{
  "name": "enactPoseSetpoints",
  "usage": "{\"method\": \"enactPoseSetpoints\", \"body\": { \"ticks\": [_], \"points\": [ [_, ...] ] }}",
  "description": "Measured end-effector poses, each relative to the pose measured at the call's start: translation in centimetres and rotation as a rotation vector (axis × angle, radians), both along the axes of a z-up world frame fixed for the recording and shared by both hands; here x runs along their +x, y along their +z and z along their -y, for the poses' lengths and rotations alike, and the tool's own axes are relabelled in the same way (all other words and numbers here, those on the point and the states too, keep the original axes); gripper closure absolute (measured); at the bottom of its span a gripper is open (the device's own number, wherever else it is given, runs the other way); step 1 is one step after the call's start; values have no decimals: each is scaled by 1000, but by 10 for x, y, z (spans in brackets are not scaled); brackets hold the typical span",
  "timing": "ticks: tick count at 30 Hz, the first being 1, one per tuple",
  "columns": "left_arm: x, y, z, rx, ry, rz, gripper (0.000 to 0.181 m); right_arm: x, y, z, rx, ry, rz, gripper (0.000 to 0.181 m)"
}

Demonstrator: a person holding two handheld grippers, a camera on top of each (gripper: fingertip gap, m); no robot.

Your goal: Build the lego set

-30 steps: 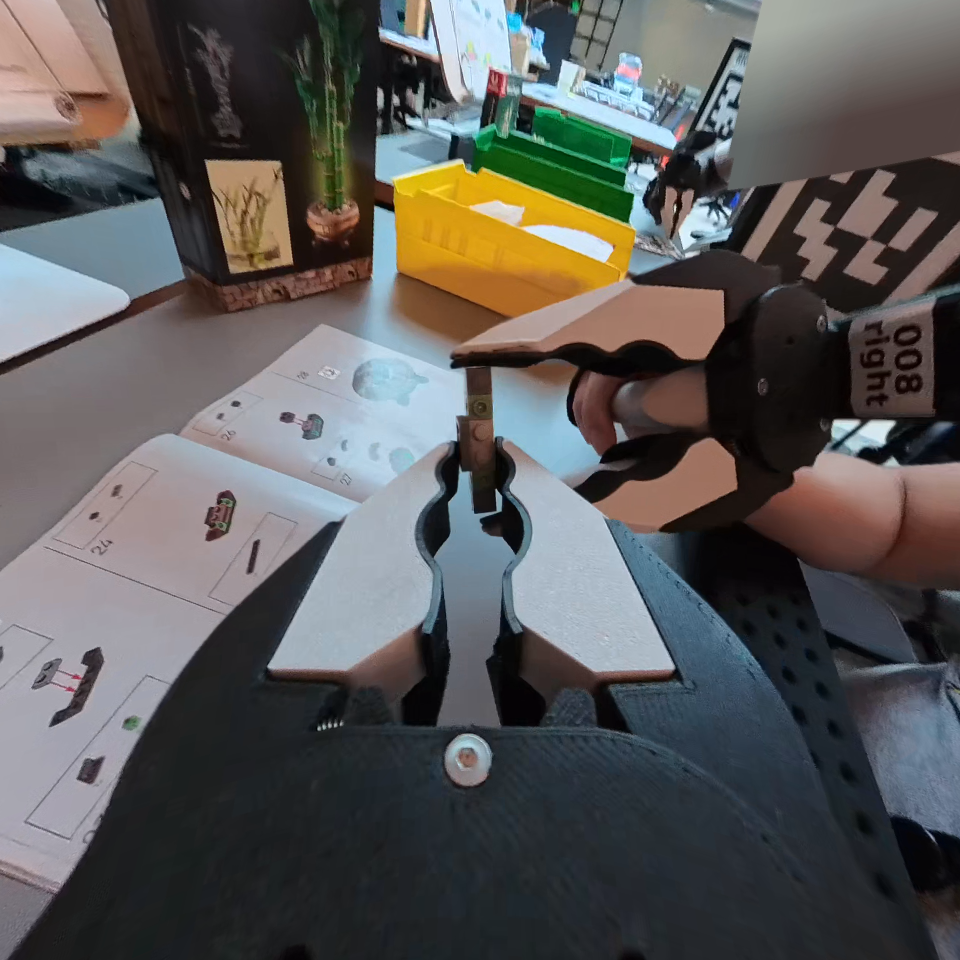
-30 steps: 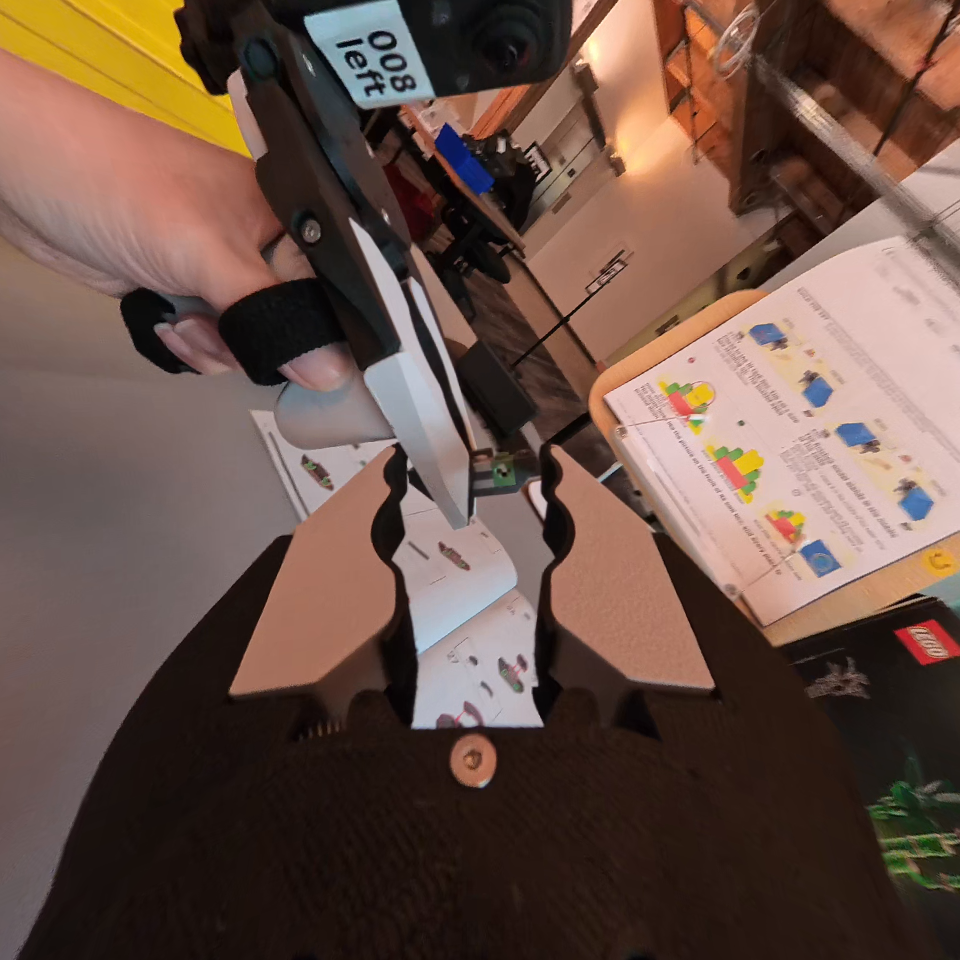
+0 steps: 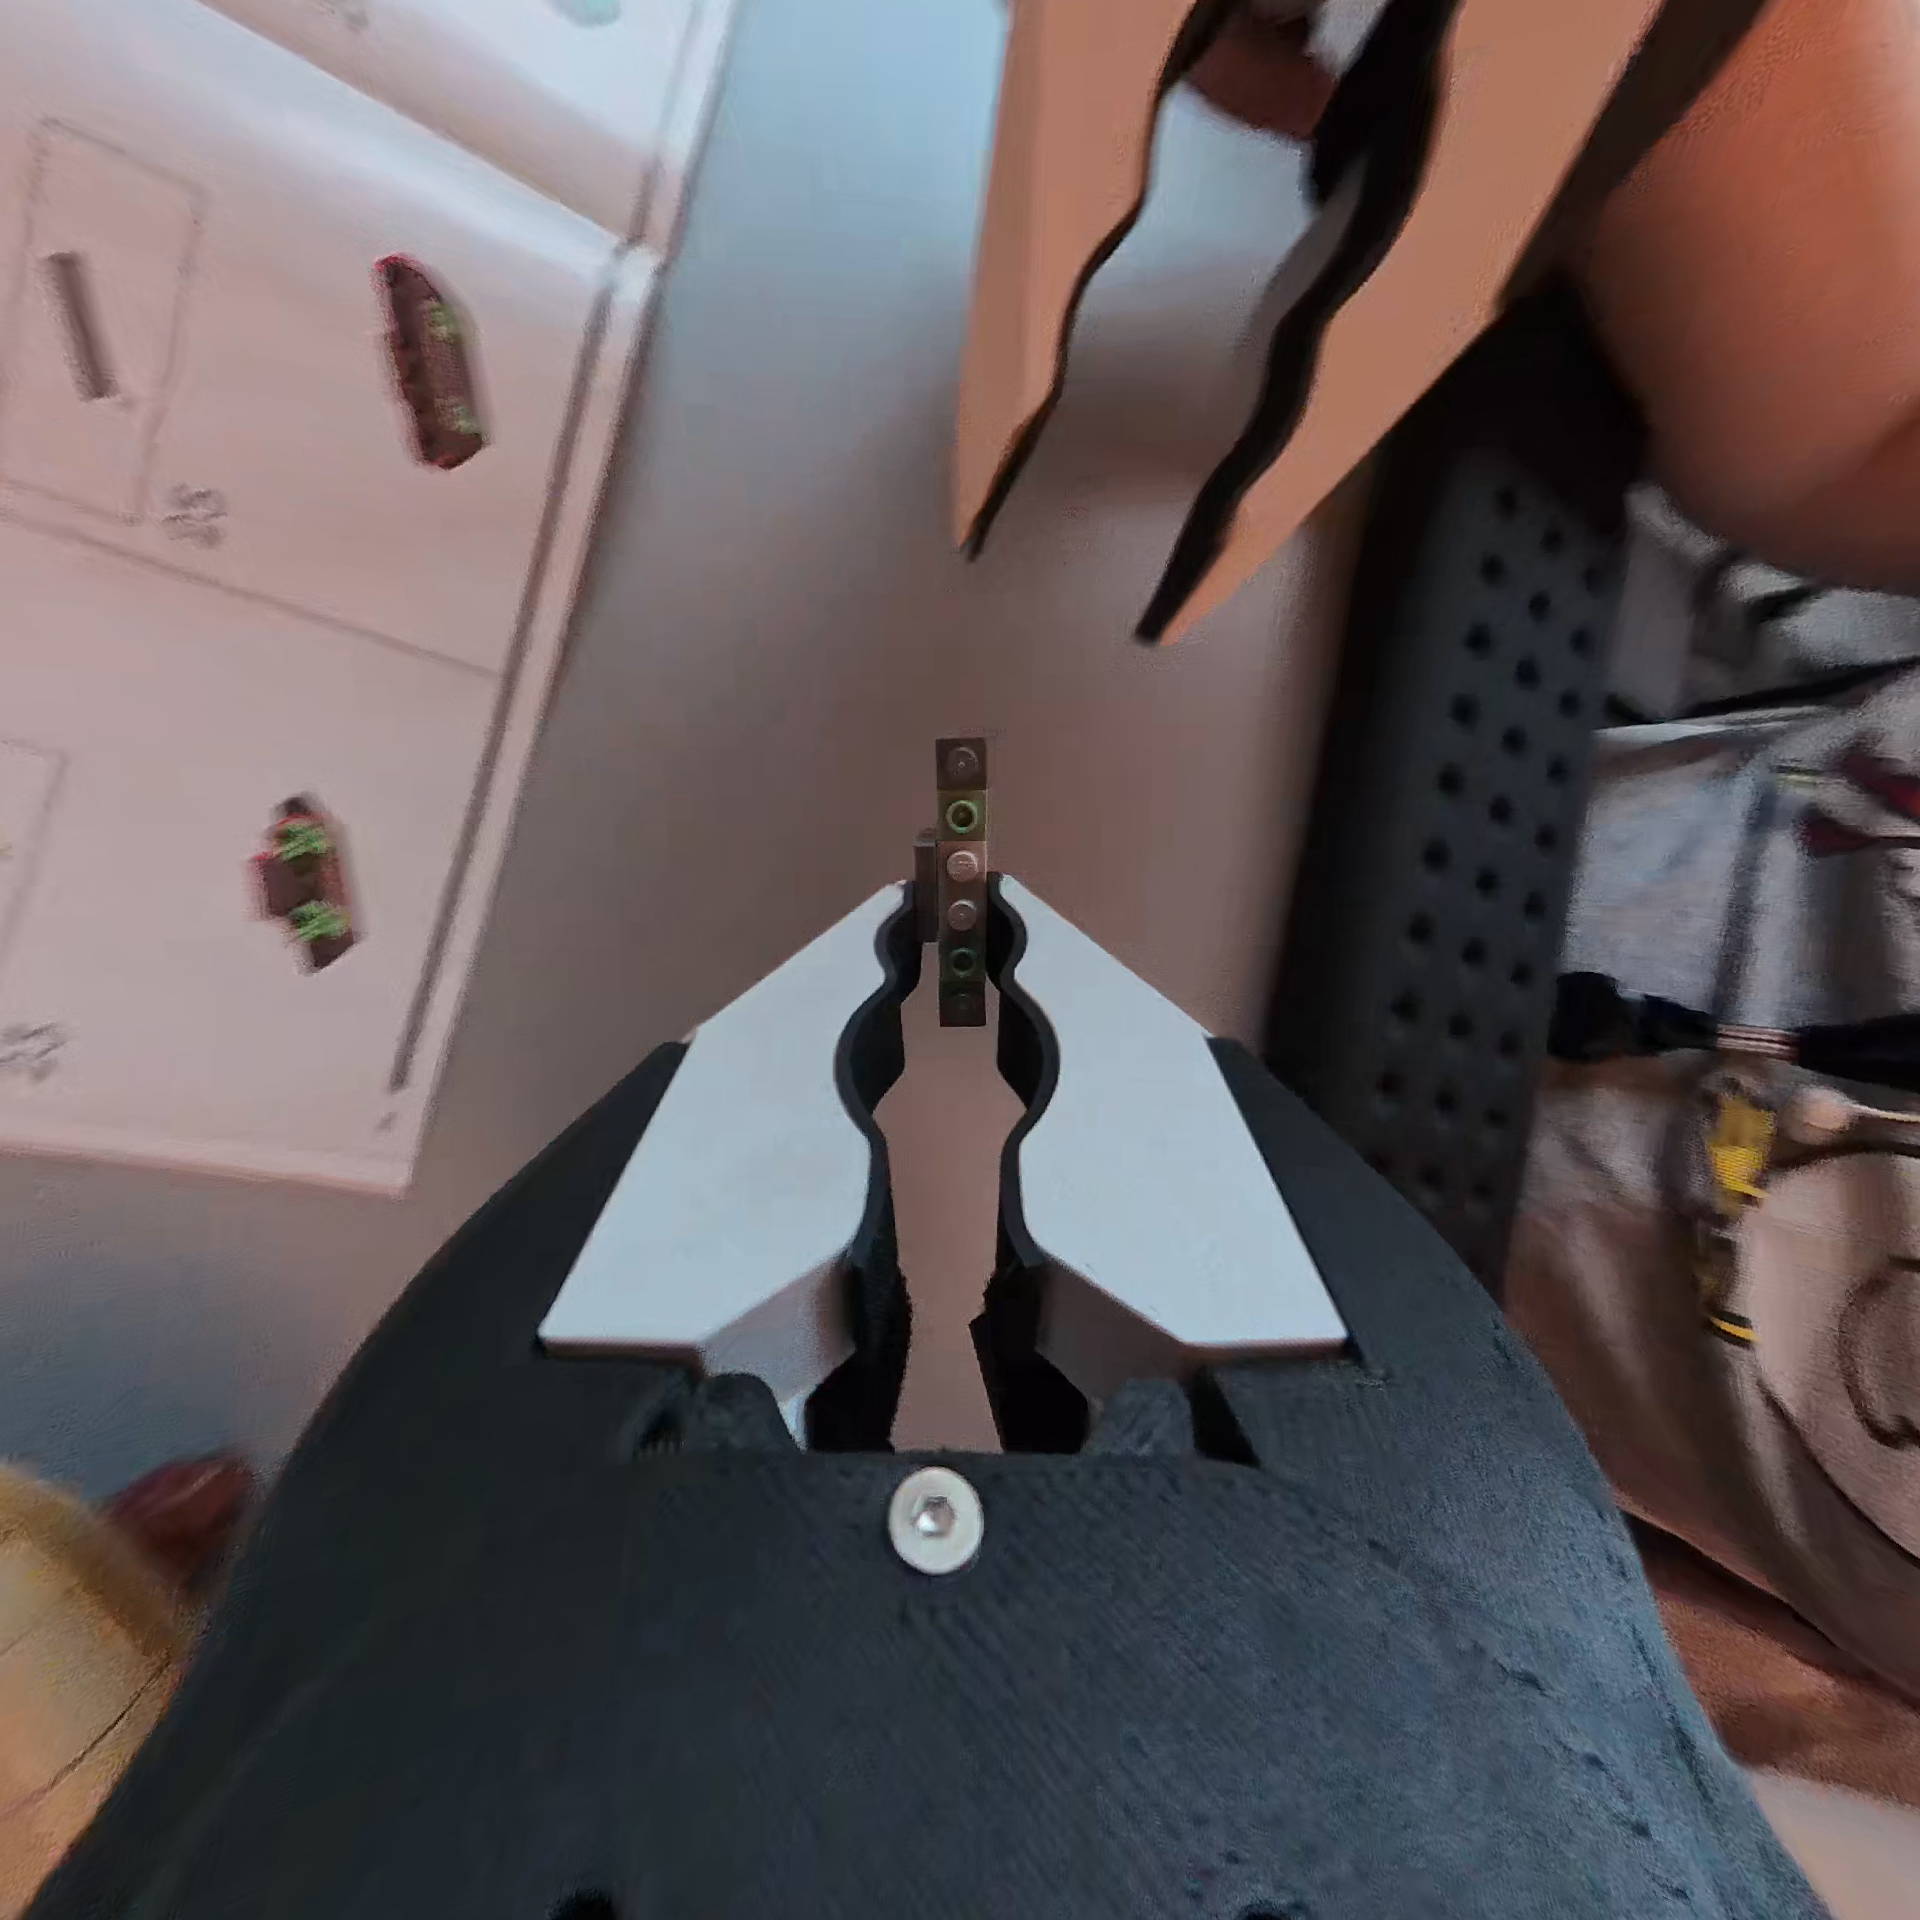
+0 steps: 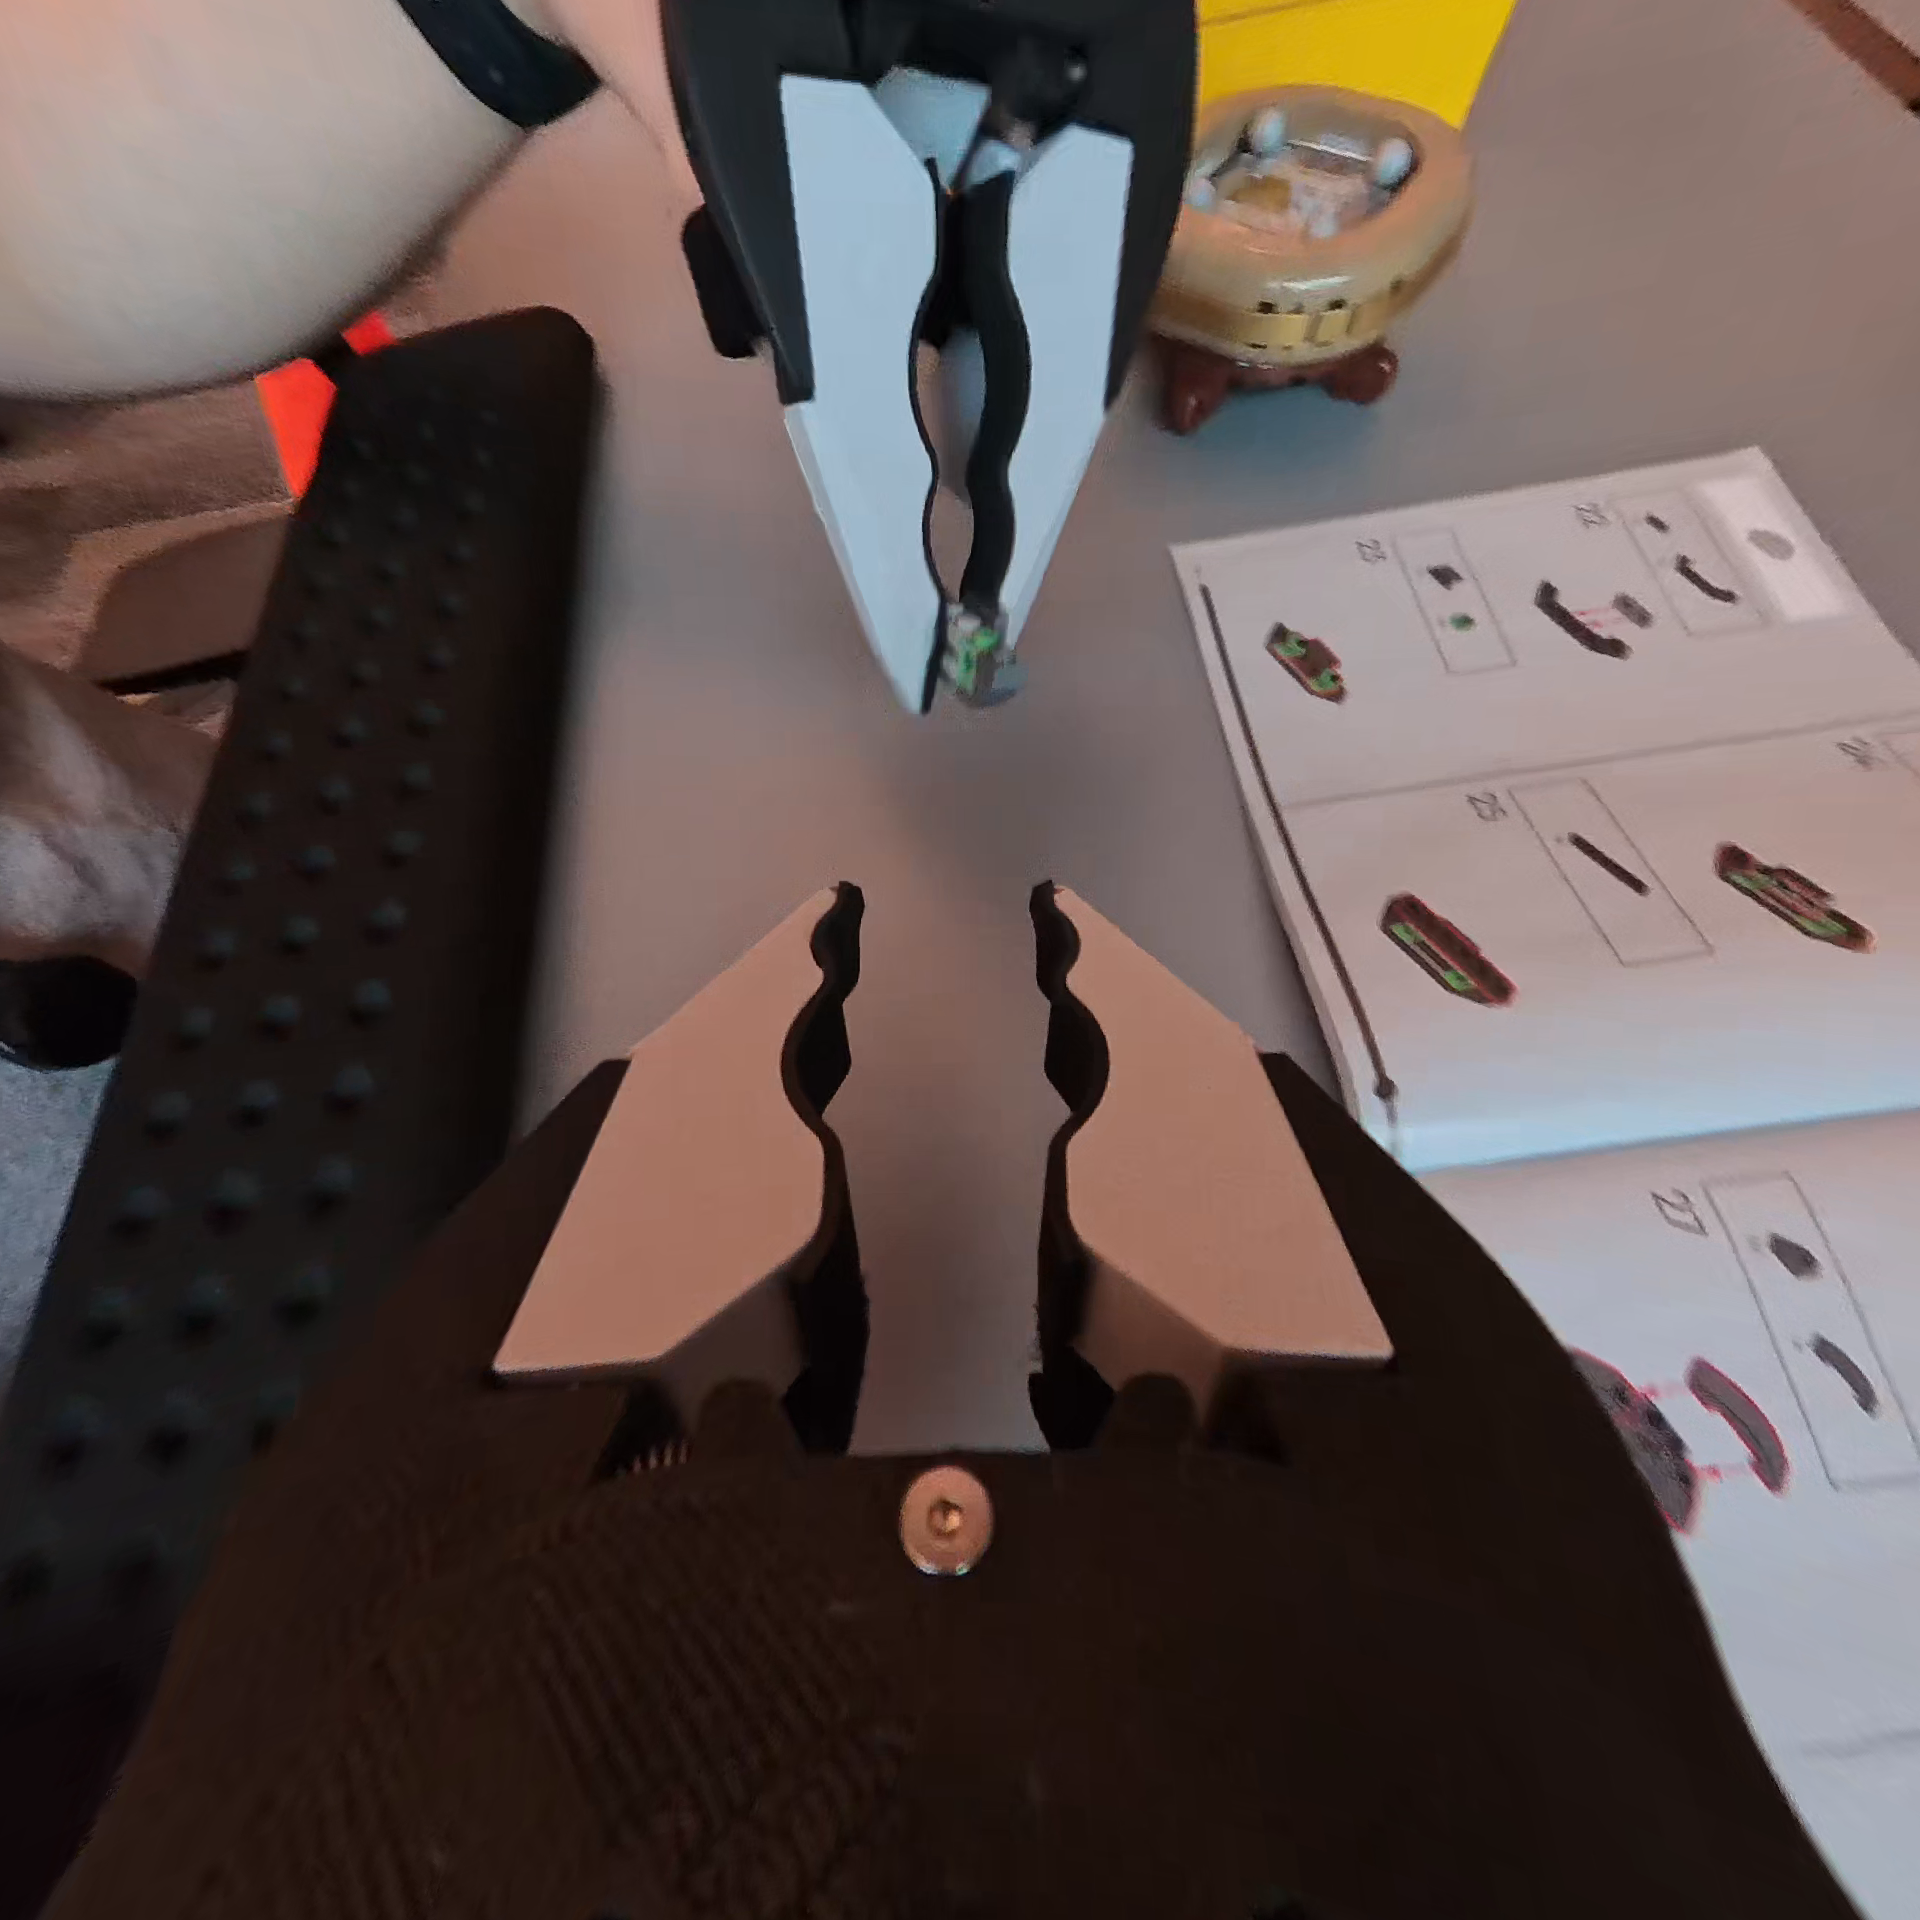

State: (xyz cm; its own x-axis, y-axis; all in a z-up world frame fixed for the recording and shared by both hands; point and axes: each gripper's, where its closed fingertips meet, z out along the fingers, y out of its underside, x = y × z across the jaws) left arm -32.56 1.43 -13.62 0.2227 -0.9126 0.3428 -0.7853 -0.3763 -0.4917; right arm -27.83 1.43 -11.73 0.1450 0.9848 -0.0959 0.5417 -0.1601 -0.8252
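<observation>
While left claw pinches brown strip, right claw gapes apart.

the instruction booklet lies open on the table. seen from the right wrist view, the round lego pot stands just behind the booklet, a bin behind the pot. the studded mat lies well to the left of the booklet, and bare table is between them.
</observation>
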Motion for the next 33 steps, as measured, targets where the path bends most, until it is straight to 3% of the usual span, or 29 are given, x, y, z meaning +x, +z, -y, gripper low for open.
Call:
{"method": "enactPoseSetpoints", "body": {
  "ticks": [3,9,22,25,28,30,33],
  "points": [
    [-17,-13,-17,127,34,-167,172,14,8,-16,30,-81,-22,149],
    [-42,-25,-23,205,41,-351,172,45,28,-54,58,-302,-101,149],
    [-55,-36,-22,241,8,-466,172,42,28,-54,90,-299,-89,149],
    [-55,-36,-22,267,-2,-484,172,10,29,-34,65,-171,-149,149],
    [-55,-36,-22,273,-8,-484,172,-41,4,-12,116,7,-89,147],
    [-55,-37,-22,269,-9,-475,172,-59,-20,-21,211,34,20,147],
    [-55,-36,-22,273,-11,-454,172,-81,-24,-27,139,40,-31,154]
  ]
}}
